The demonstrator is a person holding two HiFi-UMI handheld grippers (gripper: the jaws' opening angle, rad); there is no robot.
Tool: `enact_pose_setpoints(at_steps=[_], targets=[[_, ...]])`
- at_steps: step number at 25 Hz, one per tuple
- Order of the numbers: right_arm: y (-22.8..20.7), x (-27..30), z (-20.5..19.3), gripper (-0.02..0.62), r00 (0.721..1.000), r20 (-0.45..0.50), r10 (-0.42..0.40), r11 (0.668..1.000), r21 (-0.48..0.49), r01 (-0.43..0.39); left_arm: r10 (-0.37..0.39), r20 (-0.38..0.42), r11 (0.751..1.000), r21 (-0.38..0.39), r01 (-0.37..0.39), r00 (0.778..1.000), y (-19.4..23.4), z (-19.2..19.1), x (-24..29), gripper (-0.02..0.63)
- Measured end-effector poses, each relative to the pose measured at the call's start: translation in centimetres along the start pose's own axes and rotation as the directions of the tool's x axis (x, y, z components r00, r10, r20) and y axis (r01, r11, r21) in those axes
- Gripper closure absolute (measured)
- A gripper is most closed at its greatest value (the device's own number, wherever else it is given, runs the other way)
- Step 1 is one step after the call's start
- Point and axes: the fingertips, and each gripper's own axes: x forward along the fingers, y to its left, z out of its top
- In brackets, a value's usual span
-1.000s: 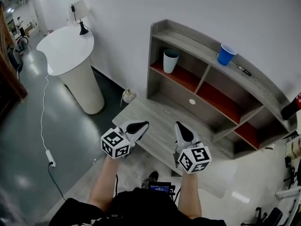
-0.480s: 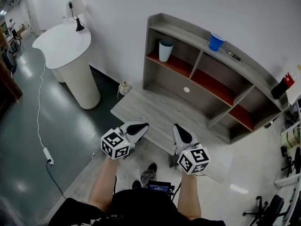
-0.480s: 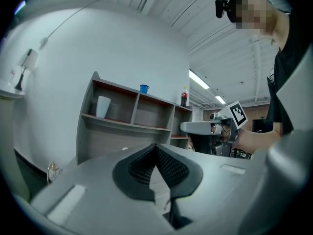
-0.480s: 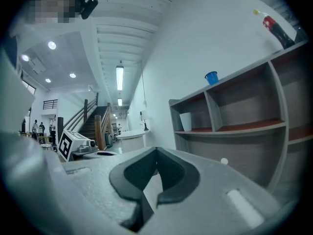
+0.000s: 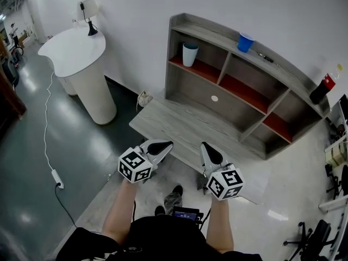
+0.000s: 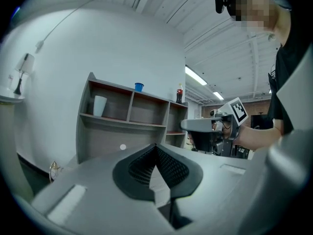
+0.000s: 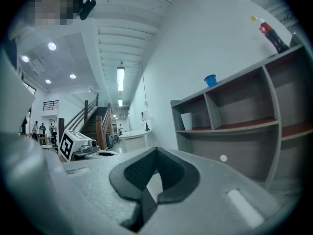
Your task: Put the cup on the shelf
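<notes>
Grey shelf (image 5: 212, 31), blue cup (image 5: 246, 41) near its top edge, platform (image 5: 185, 126) in front.

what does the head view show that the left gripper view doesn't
Only the head view: the white power adapter on the floor, the person's shoe, and the marker cube on the left gripper. Only the left gripper view: the head camera and that gripper's shut jaws up close. Both: the shelf, the blue cup on top, the white cup in its upper left compartment, the bottle, the lamp, and the right gripper.
</notes>
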Motion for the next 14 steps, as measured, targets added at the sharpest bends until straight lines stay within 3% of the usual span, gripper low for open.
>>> enact_pose_setpoints(at_steps=[14], targets=[[1.6,-0.3,0.3,0.595,1.0,0.006,0.021,1.0,-0.013,-0.02,0.016,0.002,1.0,0.01,-0.016,1.0,-0.1,0.4,-0.7,0.615]])
